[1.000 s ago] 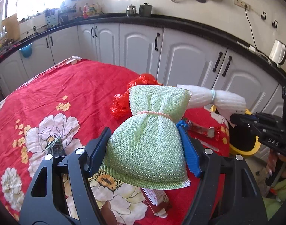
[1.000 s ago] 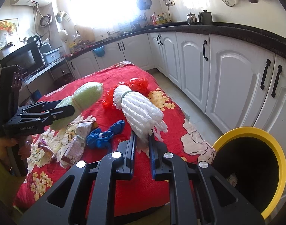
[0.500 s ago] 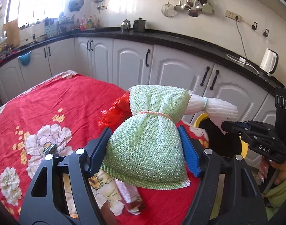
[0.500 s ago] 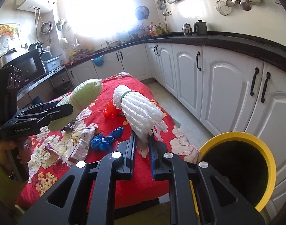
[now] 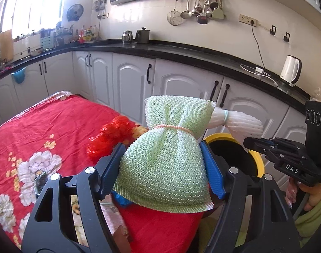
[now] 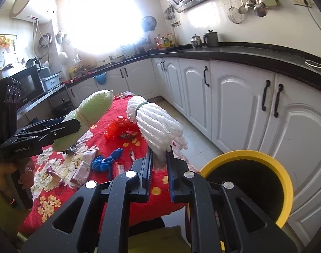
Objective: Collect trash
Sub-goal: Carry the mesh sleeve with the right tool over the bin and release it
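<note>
Beside the littered red tablecloth, you are carrying two bundles binward: left gripper pinching the green net bundle, right gripper clamping the white foam bundle, neither dropped into the yellow bin yet.

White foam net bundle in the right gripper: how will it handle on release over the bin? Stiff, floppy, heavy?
Probably soft: the white foam net bundle pinches down to a narrow tail where the right gripper clamps it. Likely light for its bulk, as it stands up from that small pinch without sagging. Its loose strands flare out, so it may snag on the yellow-rimmed bin rather than roll.
</note>
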### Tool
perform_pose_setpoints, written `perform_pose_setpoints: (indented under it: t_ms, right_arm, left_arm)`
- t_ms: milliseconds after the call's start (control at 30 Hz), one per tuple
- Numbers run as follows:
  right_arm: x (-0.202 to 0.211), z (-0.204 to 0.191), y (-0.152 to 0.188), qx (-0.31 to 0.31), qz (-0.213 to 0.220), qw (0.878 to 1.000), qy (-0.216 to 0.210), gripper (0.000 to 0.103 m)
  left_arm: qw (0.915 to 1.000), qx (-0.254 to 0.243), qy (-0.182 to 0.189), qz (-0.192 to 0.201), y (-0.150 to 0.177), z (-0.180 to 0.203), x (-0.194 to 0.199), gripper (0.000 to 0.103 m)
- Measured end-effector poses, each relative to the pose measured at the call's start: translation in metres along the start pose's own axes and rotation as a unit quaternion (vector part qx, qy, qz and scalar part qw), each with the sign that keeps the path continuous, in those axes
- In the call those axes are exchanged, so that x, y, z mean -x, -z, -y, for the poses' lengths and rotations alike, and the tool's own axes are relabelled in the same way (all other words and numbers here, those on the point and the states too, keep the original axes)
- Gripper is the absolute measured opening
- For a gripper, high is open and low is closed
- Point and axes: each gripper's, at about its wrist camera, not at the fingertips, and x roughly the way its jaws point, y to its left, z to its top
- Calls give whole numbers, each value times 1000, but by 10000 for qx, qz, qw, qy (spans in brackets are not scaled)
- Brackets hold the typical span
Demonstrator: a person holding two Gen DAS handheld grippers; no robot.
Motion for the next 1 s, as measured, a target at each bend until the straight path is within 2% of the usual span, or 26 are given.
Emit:
perform_pose_setpoints:
  t_ms: [1000]
  right_arm:
    - [47,84,21,-610,234,9937,910,12]
  left_arm:
    - [9979,-245,599,-3,-13,81,-39,63]
